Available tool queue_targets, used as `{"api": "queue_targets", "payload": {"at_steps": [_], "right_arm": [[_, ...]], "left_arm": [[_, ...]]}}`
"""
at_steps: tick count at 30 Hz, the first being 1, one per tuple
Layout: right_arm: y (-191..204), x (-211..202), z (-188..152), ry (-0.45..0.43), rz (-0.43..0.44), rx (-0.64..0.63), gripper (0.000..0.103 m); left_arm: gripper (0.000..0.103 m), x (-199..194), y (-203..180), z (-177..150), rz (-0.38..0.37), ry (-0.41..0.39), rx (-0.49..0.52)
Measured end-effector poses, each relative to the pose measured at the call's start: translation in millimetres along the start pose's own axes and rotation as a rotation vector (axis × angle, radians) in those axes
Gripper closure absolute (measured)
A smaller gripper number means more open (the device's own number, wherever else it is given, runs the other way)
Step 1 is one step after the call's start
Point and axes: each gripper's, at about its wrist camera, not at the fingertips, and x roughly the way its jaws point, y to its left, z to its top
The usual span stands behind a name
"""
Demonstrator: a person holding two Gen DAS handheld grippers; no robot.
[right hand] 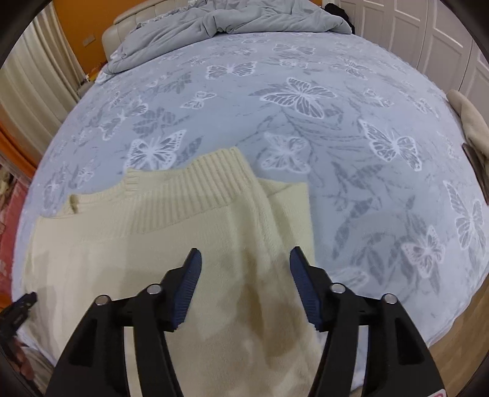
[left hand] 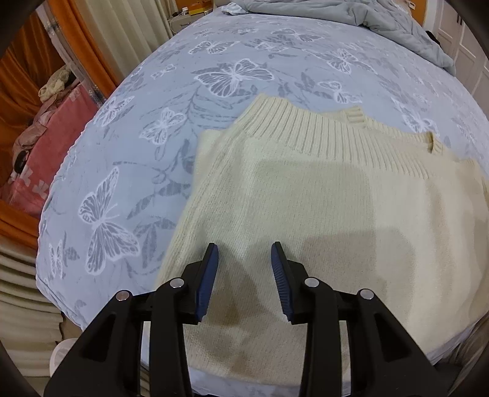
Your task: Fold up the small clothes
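Left gripper [left hand: 244,253] jaws apart, empty, hovering above near part of cream sweater [left hand: 305,213]. Right gripper [right hand: 246,258] likewise apart, empty, over sweater's right edge at 12 o'clock. Sweater already doubled, ribbed hem [left hand: 305,134] lying on top, flat on butterfly bedspread [left hand: 152,107]. Probably mid-fold: next needs pinching near edge, carrying toward 12 o'clock. Rumpled duvet [right hand: 214,24] far.

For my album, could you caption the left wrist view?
Open left tongs above a cream knitted sweater on a butterfly-patterned blue bedspread.
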Motion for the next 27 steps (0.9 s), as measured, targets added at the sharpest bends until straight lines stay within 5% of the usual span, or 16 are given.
{"api": "queue_targets", "payload": {"at_steps": [10,11,12,13,14,16,21,23,26,27], "right_arm": [[8,24,12,0.019,0.025,0.015,0.044],[8,26,12,0.020,0.038,0.017,0.057],[8,27,13,0.024,0.057,0.018,0.090],[8,23,13,0.014,0.062,0.025,0.093],[8,15,14,-0.013,0.072,0.033,0.093],[5,-20,19,-0.112,0.157,0.064,0.093],[-8,-61,37,-0.240,0.221,0.126,0.094],[-13,-28,41,-0.183,0.131,0.116,0.093],[-27,48,26,0.080,0.062,0.138,0.092],[-29,38,23,0.028,0.068,0.148,0.092]], "left_arm": [[0.032,9,-1,31,0.016,-0.045,-0.023],[0.033,13,-2,35,0.026,-0.047,-0.024],[0.033,20,-2,40,0.034,-0.038,-0.025],[0.048,24,-2,43,0.032,-0.035,-0.023],[0.077,28,-1,46,0.027,-0.024,-0.018],[0.096,25,4,52,-0.002,-0.007,-0.038],[0.096,-29,22,72,-0.107,-0.122,-0.119],[0.096,-28,17,83,-0.077,-0.135,-0.092],[0.095,4,10,92,-0.027,-0.069,-0.077],[0.093,23,9,91,-0.021,-0.010,-0.076]]}}
